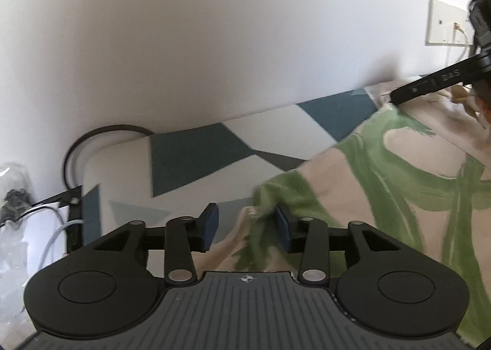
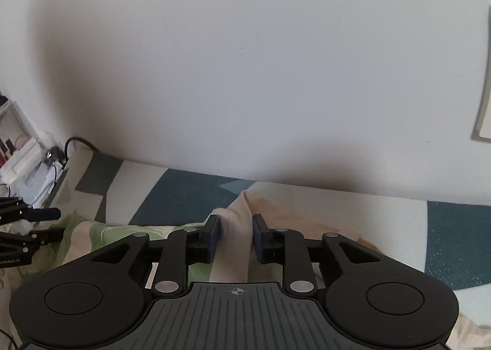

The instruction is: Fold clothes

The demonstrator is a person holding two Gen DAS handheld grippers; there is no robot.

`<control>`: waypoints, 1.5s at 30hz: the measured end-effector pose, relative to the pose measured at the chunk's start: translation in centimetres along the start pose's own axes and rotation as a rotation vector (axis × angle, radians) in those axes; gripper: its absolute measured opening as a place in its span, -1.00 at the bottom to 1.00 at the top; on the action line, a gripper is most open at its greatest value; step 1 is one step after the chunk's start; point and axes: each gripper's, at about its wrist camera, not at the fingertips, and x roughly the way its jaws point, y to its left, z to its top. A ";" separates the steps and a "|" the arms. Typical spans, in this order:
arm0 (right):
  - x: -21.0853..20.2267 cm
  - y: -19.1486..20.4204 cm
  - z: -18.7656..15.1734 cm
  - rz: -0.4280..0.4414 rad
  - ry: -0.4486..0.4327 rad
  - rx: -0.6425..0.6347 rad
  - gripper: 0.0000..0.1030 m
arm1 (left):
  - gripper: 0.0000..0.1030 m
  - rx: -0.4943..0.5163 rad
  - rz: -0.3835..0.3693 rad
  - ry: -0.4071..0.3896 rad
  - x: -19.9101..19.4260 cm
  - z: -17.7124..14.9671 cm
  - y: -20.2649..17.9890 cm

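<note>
White wall behind geometric-patterned bed [image 1: 196, 159]; garment [image 1: 399, 184] cut off. Left gripper [image 1: 247, 228] spread around a fold; right gripper [image 2: 235, 236] pinching cloth.

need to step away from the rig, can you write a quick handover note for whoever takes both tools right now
Left tool: open, jaws wide, a bunched green edge of the beige and green garment between them, touching only one pad.
Right tool: fingers either side of a raised beige fold of the same garment; a firm pinch is not clear.
Garment lies spread and rumpled on the geometric-patterned surface by the wall.
Done: no finished fold visible.
Left: secure both grips, fold, flatten.
</note>
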 end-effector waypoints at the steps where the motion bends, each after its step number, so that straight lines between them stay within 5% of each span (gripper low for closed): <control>1: 0.3 0.1 0.1 -0.001 0.002 -0.013 -0.56 | -0.58 0.019 -0.006 -0.003 0.1 0.0 -0.4; 3: 0.9 0.3 0.3 0.001 0.004 -0.020 -0.57 | -0.88 0.060 0.015 0.002 0.2 0.1 -1.3; 13: 2.4 1.3 0.9 -0.063 -0.034 -0.044 -0.68 | -0.92 0.040 0.088 0.034 -0.4 -1.1 -0.2; 15: 2.1 1.3 1.0 -0.088 -0.044 -0.020 -0.39 | -0.92 0.027 0.095 0.039 -0.5 -1.2 0.0; 19: -1.4 -0.3 0.7 -0.125 -0.115 0.050 -0.20 | -0.91 0.008 0.103 0.046 -0.5 -1.4 0.3; 21: -4.6 -2.1 0.2 -0.145 -0.160 0.088 -0.03 | -0.72 -0.007 0.118 0.049 -0.6 -1.1 0.3; 24: -10.6 -5.7 -1.4 -0.215 -0.219 0.180 0.05 | 0.30 -0.024 0.171 0.024 -1.4 -0.6 0.1; 25: -12.6 -6.9 -2.1 -0.247 -0.235 0.207 0.06 | 0.31 -0.038 0.165 -0.008 -2.2 -0.5 -0.1; 29: -19.5 -10.5 -5.6 -0.382 -0.229 0.271 0.07 | 0.31 -0.074 0.085 -0.077 -5.5 0.2 -2.6; 34: -22.1 -12.7 -10.6 -0.565 -0.080 0.217 0.06 | 0.31 -0.019 -0.075 -0.105 -7.7 1.5 -8.1; 40: -24.3 -13.1 -14.2 -0.611 -0.007 0.200 0.02 | 0.28 0.054 -0.291 -0.078 -5.2 5.7 -14.8; 45: -25.1 -13.2 -15.0 -0.591 0.035 0.172 -0.13 | 0.28 0.014 -0.424 -0.036 -1.2 9.5 -19.0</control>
